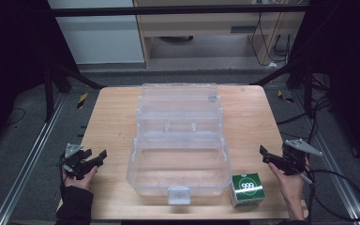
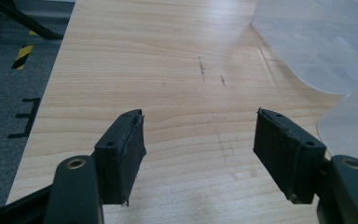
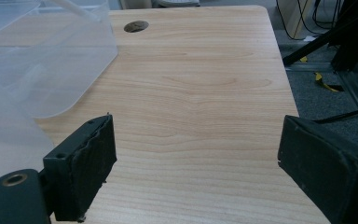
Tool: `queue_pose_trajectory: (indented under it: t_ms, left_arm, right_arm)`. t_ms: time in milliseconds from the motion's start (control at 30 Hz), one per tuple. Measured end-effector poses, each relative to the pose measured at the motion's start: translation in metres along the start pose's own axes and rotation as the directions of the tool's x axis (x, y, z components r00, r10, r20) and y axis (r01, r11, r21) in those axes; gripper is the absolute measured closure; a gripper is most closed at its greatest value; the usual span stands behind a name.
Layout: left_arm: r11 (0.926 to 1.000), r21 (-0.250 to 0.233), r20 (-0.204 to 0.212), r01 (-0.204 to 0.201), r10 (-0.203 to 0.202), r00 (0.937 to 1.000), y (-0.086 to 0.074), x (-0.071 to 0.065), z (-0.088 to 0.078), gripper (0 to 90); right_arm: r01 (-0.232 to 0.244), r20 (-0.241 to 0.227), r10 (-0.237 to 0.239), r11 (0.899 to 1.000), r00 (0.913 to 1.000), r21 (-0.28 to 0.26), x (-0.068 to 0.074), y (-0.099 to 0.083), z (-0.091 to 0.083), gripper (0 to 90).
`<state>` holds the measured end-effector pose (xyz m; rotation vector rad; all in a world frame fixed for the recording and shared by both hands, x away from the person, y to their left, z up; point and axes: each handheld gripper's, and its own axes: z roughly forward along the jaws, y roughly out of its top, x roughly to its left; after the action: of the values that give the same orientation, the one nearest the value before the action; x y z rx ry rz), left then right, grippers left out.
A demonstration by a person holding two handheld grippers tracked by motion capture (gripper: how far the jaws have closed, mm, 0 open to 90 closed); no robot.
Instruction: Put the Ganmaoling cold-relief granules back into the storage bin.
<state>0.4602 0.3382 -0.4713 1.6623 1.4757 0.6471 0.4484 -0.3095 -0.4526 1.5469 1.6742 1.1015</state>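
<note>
Left gripper (image 1: 95, 158) held low at the table's (image 1: 117, 126) near-left edge, jaws wide apart, nothing between them, pointing inward over the table. Right gripper (image 1: 268, 156) at the table's near-right edge, jaws also spread and bare, pointing inward. Both forearms enter from the near side.

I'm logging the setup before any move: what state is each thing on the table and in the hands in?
Clear plastic box: open, lid laid back flat, nothing inside.
Green carton: closed, sitting on the table beside the box's near right corner, untouched.
Left gripper: jaws open, nothing between them.
Right gripper: jaws open, nothing between them.
Table: bare wood around the box.
</note>
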Motion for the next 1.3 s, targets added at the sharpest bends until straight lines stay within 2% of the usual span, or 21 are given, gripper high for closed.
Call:
queue_pose_trajectory:
  t_ms: [133, 333, 500, 533, 633, 700, 800, 1033, 1133, 1167, 1200, 1300]
  left_arm:
    - [0.9997, 0.02, -0.003, -0.013, 0.013, 0.9999, 0.0, -0.001, 0.001, 32.9]
    - [0.9987, 0.038, 0.018, -0.034, 0.034, 0.9993, -0.001, -0.003, 0.003, 32.1]
    - [0.997, 0.049, 0.029, -0.061, 0.059, 0.9978, -0.002, -0.006, 0.004, 31.8]
    - [0.9963, 0.053, 0.031, -0.068, 0.067, 0.9973, -0.002, -0.007, 0.004, 31.8]
    - [0.9959, 0.055, 0.034, -0.073, 0.071, 0.9969, -0.002, -0.008, 0.005, 31.8]
    - [0.9954, 0.058, 0.034, -0.075, 0.074, 0.9967, -0.002, -0.008, 0.005, 31.7]
    - [0.995, 0.061, 0.029, -0.08, 0.078, 0.9965, -0.002, -0.008, 0.005, 31.7]
    - [0.9932, 0.068, 0.024, -0.095, 0.093, 0.9954, -0.003, -0.01, 0.006, 31.6]
    - [0.9918, 0.075, 0.022, -0.103, 0.102, 0.9945, -0.004, -0.012, 0.008, 31.6]
    - [0.9918, 0.075, 0.022, -0.103, 0.102, 0.9945, -0.004, -0.012, 0.008, 31.6]
    - [0.991, 0.078, 0.023, -0.108, 0.107, 0.994, -0.004, -0.012, 0.008, 31.6]
    - [0.9907, 0.08, 0.022, -0.111, 0.109, 0.9938, -0.004, -0.012, 0.008, 31.5]
  right_arm:
    - [0.002, -0.01, -0.003, 1.0, 0.9999, -0.014, -0.003, 0.002, -0.005, 12.2]
    - [0.008, -0.045, -0.01, 0.999, 0.999, -0.046, -0.004, 0.008, -0.013, 13.2]
    - [0.049, -0.083, -0.052, 0.998, 0.9951, -0.041, 0.0, 0.014, -0.017, 13.1]
    - [0.074, -0.094, -0.077, 0.997, 0.9926, -0.035, 0.005, 0.018, -0.019, 12.6]
    - [0.103, -0.133, -0.107, 0.994, 0.9854, -0.035, 0.01, 0.023, -0.022, 12.3]
    - [0.131, -0.14, -0.134, 0.991, 0.981, -0.029, 0.013, 0.026, -0.023, 12.2]
    - [0.171, -0.17, -0.169, 0.985, 0.9708, -0.008, 0.02, 0.032, -0.026, 10.7]
    - [0.246, -0.23, -0.245, 0.969, 0.9418, -0.027, 0.039, 0.046, -0.036, 8.2]
    - [0.283, -0.259, -0.283, 0.958, 0.9236, -0.037, 0.046, 0.052, -0.04, 6.4]
    - [0.283, -0.259, -0.283, 0.958, 0.9236, -0.037, 0.046, 0.052, -0.04, 6.4]
    - [0.313, -0.27, -0.314, 0.948, 0.9103, -0.046, 0.052, 0.057, -0.043, 6.4]
    - [0.354, -0.285, -0.349, 0.935, 0.8929, -0.036, 0.058, 0.061, -0.045, 6.1]
